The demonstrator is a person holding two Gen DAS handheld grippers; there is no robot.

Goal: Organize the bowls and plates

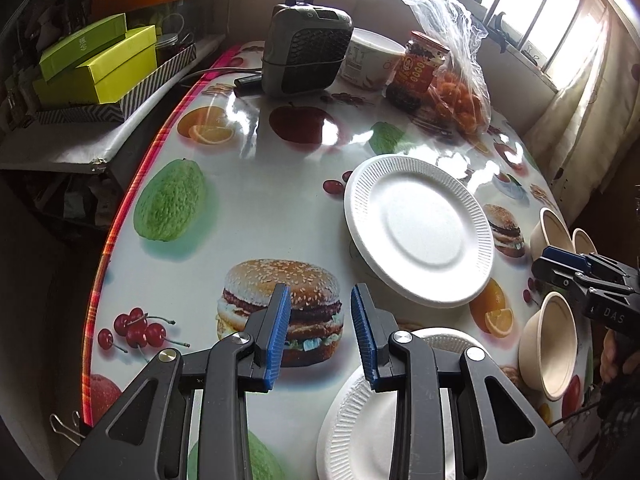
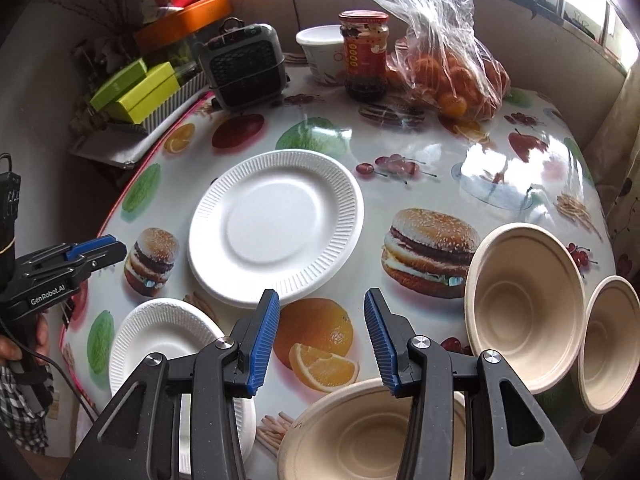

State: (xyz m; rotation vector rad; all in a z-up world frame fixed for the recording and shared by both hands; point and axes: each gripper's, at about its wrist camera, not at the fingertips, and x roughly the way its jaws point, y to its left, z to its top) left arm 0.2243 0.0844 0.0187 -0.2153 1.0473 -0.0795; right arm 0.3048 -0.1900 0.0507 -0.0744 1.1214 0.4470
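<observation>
Third bowl (image 2: pixel 612 344) plain in right view; perhaps clipped left.

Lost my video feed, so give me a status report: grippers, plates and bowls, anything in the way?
Left gripper and right gripper open, empty. Two white plates, three tan bowls unstacked. Nothing between them.

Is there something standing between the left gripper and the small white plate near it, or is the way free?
Nothing visible blocks it. The left gripper is open and empty, and the small white plate lies on the table just under its right finger. The large plate sits farther ahead, apart.
</observation>
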